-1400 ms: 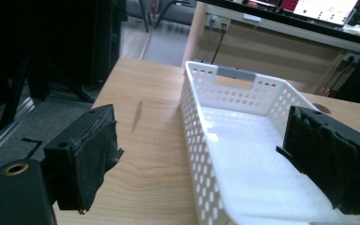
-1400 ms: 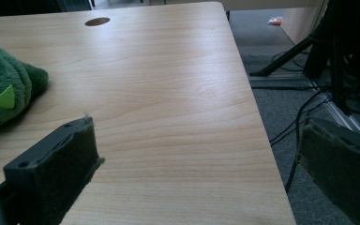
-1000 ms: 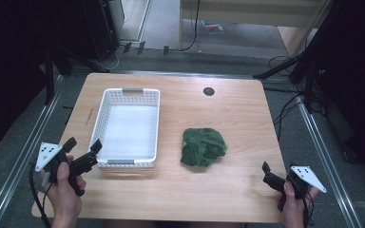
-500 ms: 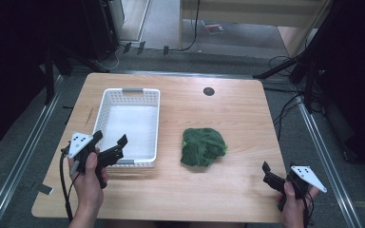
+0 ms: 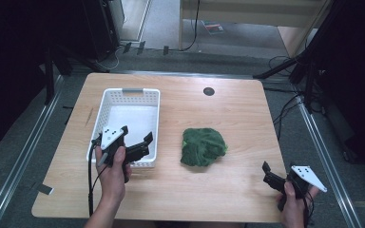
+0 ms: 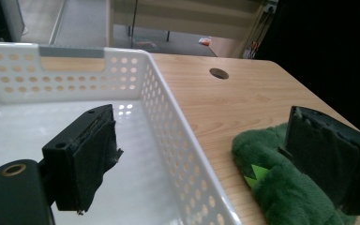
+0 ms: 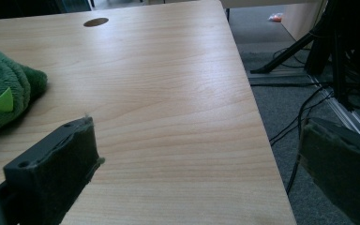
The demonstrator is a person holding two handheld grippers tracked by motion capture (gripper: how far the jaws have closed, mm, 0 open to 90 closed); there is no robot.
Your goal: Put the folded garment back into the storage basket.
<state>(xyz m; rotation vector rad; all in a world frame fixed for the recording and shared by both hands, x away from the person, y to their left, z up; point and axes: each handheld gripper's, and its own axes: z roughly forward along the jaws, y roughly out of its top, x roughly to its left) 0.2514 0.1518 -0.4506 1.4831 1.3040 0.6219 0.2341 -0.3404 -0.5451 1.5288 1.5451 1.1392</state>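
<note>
Your left gripper (image 5: 142, 146) hangs over the near right corner of the white basket (image 5: 129, 95), jaws wide apart and holding nothing. The green plush toy (image 5: 203, 146) lies on the table (image 5: 237, 114) just right of the basket. Your right gripper (image 5: 270, 175), well right of the basket, is also spread wide and empty.

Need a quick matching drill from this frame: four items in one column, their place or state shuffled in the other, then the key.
Items:
1. white basket
2. green plush toy
3. left gripper
4. right gripper

Places or states:
A. jaws open, low at the table's near right corner
B. lies on bare wood right of the basket
C. empty, on the table's left half
D. jaws open over the basket's near right corner

Pairs: 1-C, 2-B, 3-D, 4-A
</note>
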